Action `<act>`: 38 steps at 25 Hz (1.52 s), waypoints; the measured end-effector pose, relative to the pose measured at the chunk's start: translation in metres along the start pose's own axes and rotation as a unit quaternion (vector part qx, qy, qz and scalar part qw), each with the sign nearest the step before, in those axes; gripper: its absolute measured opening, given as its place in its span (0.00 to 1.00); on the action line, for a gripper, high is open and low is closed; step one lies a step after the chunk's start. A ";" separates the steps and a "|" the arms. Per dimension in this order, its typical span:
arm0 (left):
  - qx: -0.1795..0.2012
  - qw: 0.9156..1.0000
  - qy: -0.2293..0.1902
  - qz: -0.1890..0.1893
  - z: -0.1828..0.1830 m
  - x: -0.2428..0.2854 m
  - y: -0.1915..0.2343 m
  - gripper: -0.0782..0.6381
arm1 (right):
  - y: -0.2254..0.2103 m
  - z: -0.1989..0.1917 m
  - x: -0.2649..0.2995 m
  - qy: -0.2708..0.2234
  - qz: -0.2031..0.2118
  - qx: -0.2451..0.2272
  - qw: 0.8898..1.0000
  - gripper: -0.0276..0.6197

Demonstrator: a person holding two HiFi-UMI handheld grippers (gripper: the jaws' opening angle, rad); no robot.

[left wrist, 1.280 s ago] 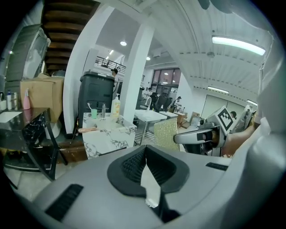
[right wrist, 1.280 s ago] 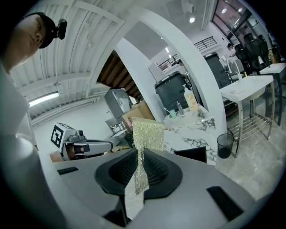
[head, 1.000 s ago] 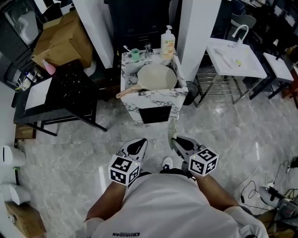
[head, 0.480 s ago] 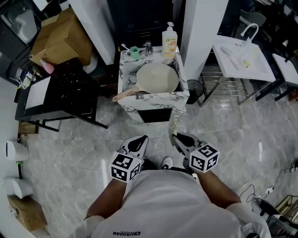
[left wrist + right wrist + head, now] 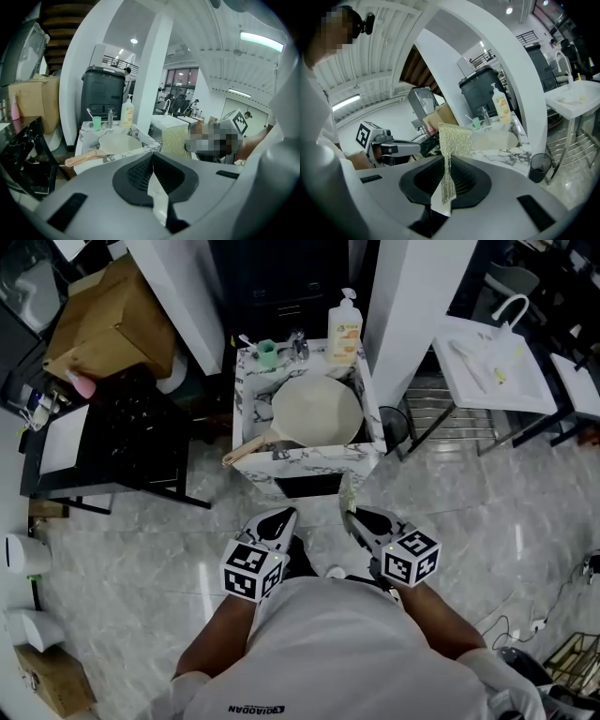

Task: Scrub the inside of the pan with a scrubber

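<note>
A cream pan point(image 5: 316, 411) with a wooden handle point(image 5: 246, 451) lies in the marble-patterned sink unit point(image 5: 309, 457), handle pointing front left. Both grippers are held low near the person's body, well short of the sink. My right gripper point(image 5: 356, 518) is shut on a glittery mesh scrubber point(image 5: 347, 491) that stands up from its jaws; the right gripper view shows the scrubber point(image 5: 454, 140) clamped in my right gripper point(image 5: 446, 164), with the pan point(image 5: 494, 139) beyond. My left gripper point(image 5: 278, 521) is shut and holds nothing. The left gripper view shows its closed jaws point(image 5: 152, 157), the pan point(image 5: 119, 142) and the scrubber point(image 5: 174, 140).
A soap bottle point(image 5: 344, 329), a green cup point(image 5: 267, 349) and a faucet point(image 5: 299, 341) stand at the sink's back edge. A black table point(image 5: 122, 442) and a cardboard box point(image 5: 112, 320) are on the left. A white basin stand point(image 5: 497, 357) and a small black bin point(image 5: 392, 423) are on the right.
The sink unit and pan have come slightly nearer and lower in the head view as the person moves toward them. Both grippers keep their pose and the scrubber stays gripped.
</note>
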State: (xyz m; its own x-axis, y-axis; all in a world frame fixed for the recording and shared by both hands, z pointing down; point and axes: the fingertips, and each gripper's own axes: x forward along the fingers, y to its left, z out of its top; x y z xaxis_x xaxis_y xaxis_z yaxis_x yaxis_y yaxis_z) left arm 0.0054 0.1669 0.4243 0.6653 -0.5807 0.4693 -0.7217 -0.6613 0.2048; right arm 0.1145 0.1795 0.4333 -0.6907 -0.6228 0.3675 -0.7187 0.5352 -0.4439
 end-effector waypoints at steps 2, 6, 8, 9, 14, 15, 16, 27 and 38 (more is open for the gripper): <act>0.007 1.000 0.001 -0.006 0.012 0.016 0.018 0.13 | -0.014 0.011 0.014 0.002 -0.009 -0.002 1.000 0.14; 0.018 1.000 0.006 -0.013 0.037 0.041 0.063 0.13 | -0.042 0.037 0.051 0.000 -0.032 0.007 0.999 0.14; 0.029 0.999 0.010 -0.013 0.048 0.051 0.090 0.13 | -0.051 0.053 0.073 -0.004 -0.041 0.010 0.999 0.14; 0.037 0.999 0.013 -0.013 0.054 0.055 0.103 0.13 | -0.055 0.061 0.084 -0.005 -0.045 0.010 0.999 0.14; 0.077 0.995 0.050 -0.036 0.062 0.081 0.161 0.13 | -0.071 0.095 0.134 -0.006 -0.072 -0.003 0.997 0.15; 0.080 0.994 0.057 -0.041 0.061 0.086 0.172 0.13 | -0.075 0.100 0.143 -0.003 -0.078 -0.009 0.997 0.15; 0.081 0.994 0.064 -0.044 0.060 0.090 0.182 0.13 | -0.079 0.104 0.152 0.000 -0.084 -0.014 0.996 0.15; 0.136 0.974 0.160 -0.090 0.015 0.134 0.248 0.14 | -0.110 0.128 0.221 0.014 -0.122 0.005 0.992 0.15; 0.135 0.958 0.232 -0.101 -0.015 0.163 0.244 0.33 | -0.137 0.133 0.251 0.058 -0.087 -0.024 0.994 0.15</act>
State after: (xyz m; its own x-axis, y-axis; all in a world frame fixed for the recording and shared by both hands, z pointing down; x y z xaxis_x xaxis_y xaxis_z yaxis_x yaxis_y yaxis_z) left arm -0.0650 -0.0816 0.5638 0.5843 -0.1959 0.7875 -0.4698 -0.8729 0.1315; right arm 0.0505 -0.1263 0.4778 -0.5576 -0.6397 0.5291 -0.8295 0.4528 -0.3269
